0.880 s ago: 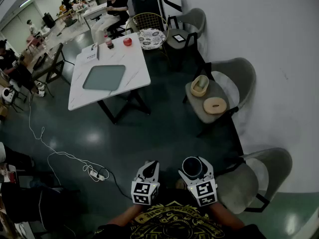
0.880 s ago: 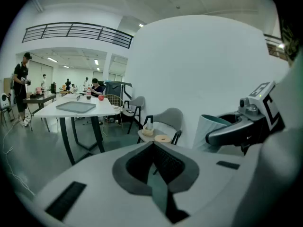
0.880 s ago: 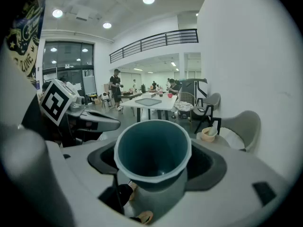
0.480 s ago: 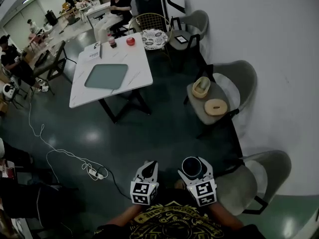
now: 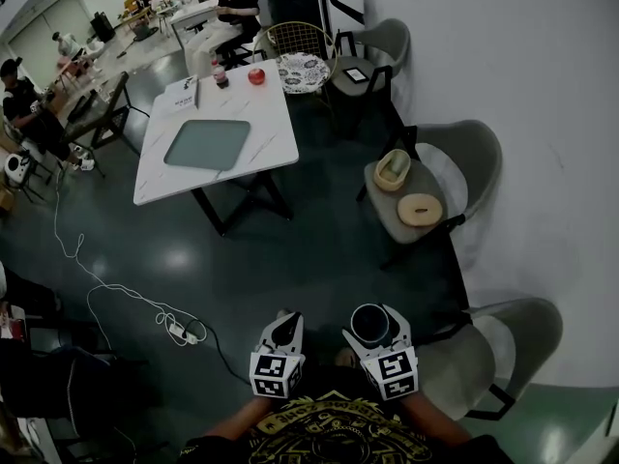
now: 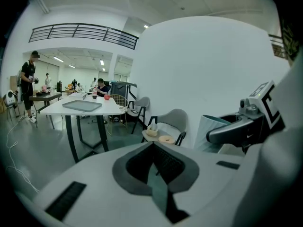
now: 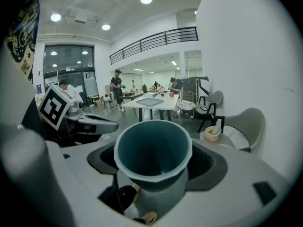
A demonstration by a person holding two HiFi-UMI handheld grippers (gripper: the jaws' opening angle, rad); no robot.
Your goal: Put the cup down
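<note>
So far nothing's down: right claw (image 5: 373,323) clamps the cup (image 7: 152,149), tabletop (image 5: 263,135) well apart; left claw (image 5: 284,328) closed, empty.

Grey tray (image 5: 205,144) on white table (image 5: 266,129), wooden bowl (image 5: 391,169) on nearby chair (image 5: 469,153)

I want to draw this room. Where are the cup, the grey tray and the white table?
cup (image 7: 152,148): right gripper view, its dark inner wall.
grey tray (image 5: 206,144): head view, its flat middle.
white table (image 5: 269,130): head view, bare top right of the tray.
</note>
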